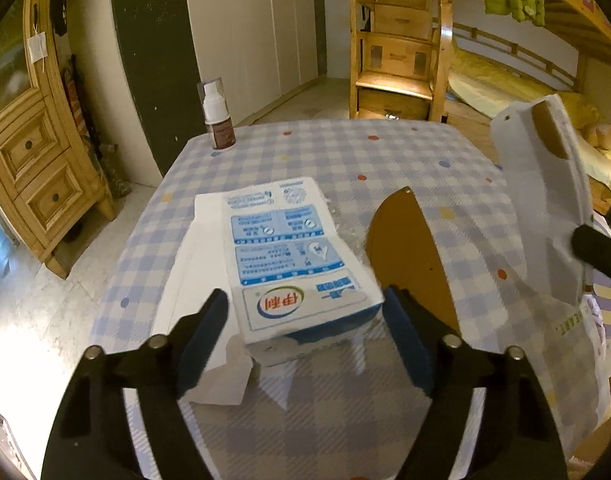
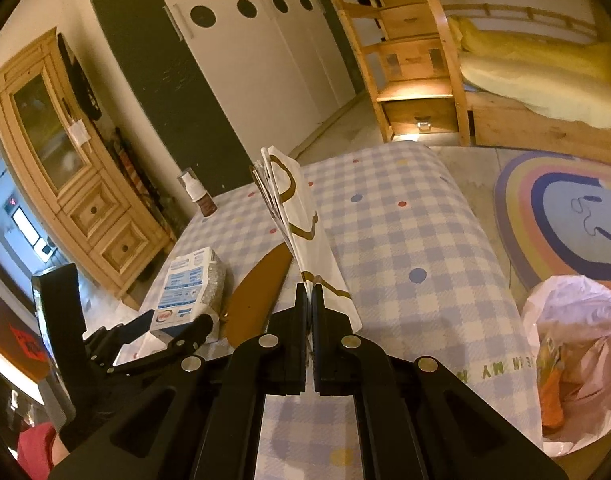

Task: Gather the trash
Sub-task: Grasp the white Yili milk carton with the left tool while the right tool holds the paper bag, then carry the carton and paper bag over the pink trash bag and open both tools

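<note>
A white-and-blue milk carton (image 1: 293, 256) lies on white paper (image 1: 193, 264) on the checked tablecloth (image 1: 345, 152). My left gripper (image 1: 305, 320) is open, its fingers on either side of the carton's near end. The carton also shows in the right wrist view (image 2: 189, 288), with the left gripper (image 2: 165, 330) around it. My right gripper (image 2: 309, 300) is shut on a white paper wrapper with brown print (image 2: 301, 232) and holds it upright above the table. The wrapper shows at right in the left wrist view (image 1: 545, 192).
A brown flat piece (image 1: 409, 252) lies on the cloth beside the carton. A spray bottle (image 1: 219, 120) stands at the table's far left corner. A white plastic bag with trash (image 2: 577, 356) sits on the floor right of the table, near a rainbow rug (image 2: 565, 216).
</note>
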`<control>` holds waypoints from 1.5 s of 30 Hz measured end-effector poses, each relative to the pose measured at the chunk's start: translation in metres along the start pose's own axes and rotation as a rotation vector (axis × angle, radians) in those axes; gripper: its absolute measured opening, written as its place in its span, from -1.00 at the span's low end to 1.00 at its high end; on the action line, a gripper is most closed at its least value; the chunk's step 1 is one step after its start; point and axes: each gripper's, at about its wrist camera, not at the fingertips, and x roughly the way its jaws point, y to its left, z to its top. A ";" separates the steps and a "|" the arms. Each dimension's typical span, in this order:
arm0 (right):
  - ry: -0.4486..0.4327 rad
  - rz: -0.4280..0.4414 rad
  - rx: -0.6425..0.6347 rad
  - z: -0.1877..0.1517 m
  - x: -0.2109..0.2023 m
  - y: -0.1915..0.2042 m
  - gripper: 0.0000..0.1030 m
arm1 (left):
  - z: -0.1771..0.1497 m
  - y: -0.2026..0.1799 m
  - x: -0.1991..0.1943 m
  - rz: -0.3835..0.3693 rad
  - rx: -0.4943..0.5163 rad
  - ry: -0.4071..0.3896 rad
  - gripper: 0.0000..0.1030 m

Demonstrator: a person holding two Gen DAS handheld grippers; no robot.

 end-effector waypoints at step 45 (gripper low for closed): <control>-0.189 -0.238 0.216 -0.022 -0.137 -0.119 -0.96 | -0.008 -0.167 -0.083 -0.518 0.316 -0.213 0.31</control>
